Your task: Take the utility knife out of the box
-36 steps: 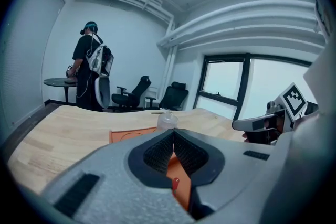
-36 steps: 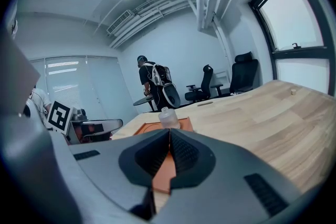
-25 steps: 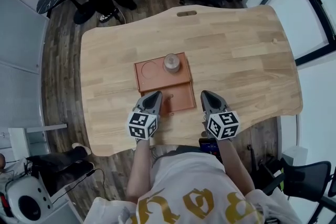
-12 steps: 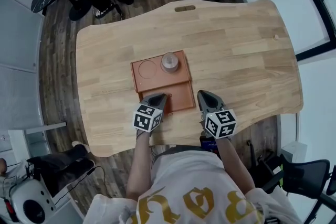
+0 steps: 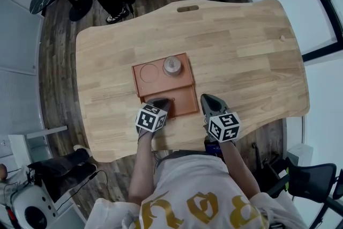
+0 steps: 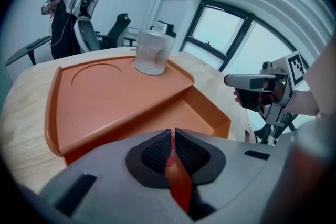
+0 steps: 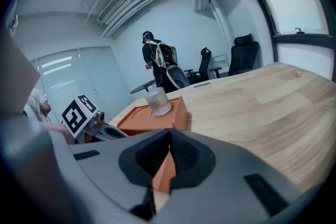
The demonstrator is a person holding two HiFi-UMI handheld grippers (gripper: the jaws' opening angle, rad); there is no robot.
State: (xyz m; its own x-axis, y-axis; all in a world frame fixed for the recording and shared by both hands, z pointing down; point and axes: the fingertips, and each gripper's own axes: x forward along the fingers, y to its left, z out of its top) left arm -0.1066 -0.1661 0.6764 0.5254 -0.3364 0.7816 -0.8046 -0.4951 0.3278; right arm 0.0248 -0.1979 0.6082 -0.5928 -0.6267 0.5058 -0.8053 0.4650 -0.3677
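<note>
An orange box (image 5: 154, 85) lies on the wooden table, with a raised far part and an open lower compartment (image 5: 184, 100) toward me. No utility knife shows in any view. My left gripper (image 5: 160, 102) points steeply down over the compartment's near left corner. Its jaws (image 6: 172, 134) are just starting to open, with only a thin slit between the pads. A small red spot shows in that slit, and I cannot tell if it is pinched. My right gripper (image 5: 207, 98) is shut and empty, just right of the box above the table.
A clear lidded jar (image 5: 172, 65) stands on the box's raised part beside a round recess (image 5: 149, 74). The table's (image 5: 246, 56) near edge runs just behind both grippers. Office chairs and a standing person (image 7: 155, 63) are beyond the far edge.
My left gripper has sunk and tipped downward onto the near left corner of the box's lower compartment. The right gripper has dropped slightly beside the box.
</note>
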